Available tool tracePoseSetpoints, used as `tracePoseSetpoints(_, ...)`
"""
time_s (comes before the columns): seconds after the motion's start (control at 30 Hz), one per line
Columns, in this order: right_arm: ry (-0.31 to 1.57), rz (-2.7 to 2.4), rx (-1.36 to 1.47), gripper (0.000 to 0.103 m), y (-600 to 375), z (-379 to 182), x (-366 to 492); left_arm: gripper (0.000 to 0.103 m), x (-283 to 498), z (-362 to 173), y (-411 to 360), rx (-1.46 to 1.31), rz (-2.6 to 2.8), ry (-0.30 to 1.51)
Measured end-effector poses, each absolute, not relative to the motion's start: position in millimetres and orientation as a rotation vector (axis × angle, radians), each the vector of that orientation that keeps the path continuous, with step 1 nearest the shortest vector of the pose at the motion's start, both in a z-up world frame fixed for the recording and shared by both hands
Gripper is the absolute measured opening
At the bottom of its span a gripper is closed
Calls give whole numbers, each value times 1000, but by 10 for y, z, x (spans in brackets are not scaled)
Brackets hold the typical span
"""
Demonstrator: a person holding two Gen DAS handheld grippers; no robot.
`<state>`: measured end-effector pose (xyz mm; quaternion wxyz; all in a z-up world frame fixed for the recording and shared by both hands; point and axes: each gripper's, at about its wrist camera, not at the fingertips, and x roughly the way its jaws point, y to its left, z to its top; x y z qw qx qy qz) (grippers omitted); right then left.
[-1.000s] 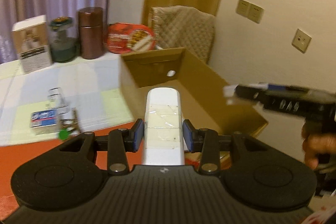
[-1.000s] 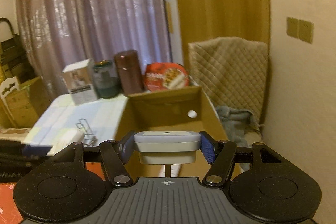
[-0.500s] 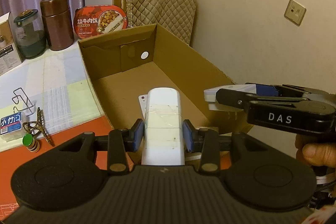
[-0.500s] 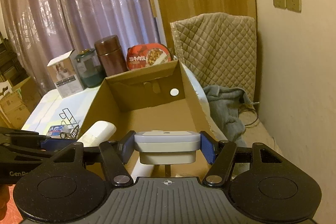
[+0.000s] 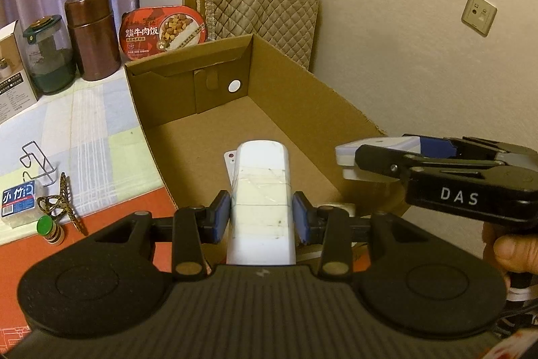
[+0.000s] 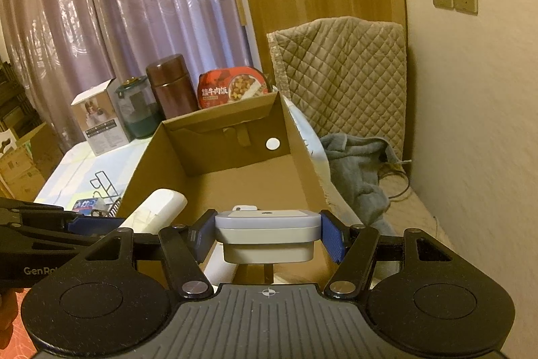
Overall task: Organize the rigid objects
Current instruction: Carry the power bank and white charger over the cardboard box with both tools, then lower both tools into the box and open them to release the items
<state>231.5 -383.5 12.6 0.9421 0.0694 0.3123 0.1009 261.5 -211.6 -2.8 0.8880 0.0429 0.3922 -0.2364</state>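
Left gripper [image 5: 261,217] clamped on white remote [image 5: 260,190], right gripper [image 6: 267,236] clamped on grey-white adapter block [image 6: 267,229], both hovering over open cardboard box [image 5: 302,96]

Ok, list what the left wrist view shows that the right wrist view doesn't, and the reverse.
Left wrist only: a green-capped bottle and patterned cord on the table, a third wall plate, a hand on the right hand-held gripper.

Right wrist only: grey cloth beside the box, stacked cartons at far left.

Both: the cardboard box, white remote in the left hand-held gripper, grey device in the right one, brown canister, meal pack, jar, wire rack.
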Motion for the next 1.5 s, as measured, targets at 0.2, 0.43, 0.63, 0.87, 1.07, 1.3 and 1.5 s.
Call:
tracePoseSetpoints(0.2, 637, 204, 140, 61, -3844, 120, 2329, 34, 2625, -32, -2118, 95, -488, 814)
tracePoseSetpoints(0.43, 642, 205, 140, 61, -3840, 107, 2344, 35, 2670, -57, -2094, 101, -476, 820)
tracePoseSetpoints(0.63, 643, 202, 141, 61, -3843, 89, 2356, 35, 2687, -100, -2122, 114, -470, 828)
tracePoseSetpoints(0.87, 647, 201, 142, 61, -3859, 51, 2351, 34, 2689, -100, -2071, 90, -460, 822)
tracePoseSetpoints(1.07, 655, 197, 145, 61, -3868, 34, 2354, 34, 2673, -29, -1978, 75, -442, 800)
tracePoseSetpoints(1.3, 662, 195, 148, 61, -3851, 30, 2355, 34, 2648, 11, -1950, 70, -445, 788)
tracePoseSetpoints(1.5, 669, 192, 149, 61, -3839, 33, 2371, 34, 2639, 8, -1958, 68, -445, 786)
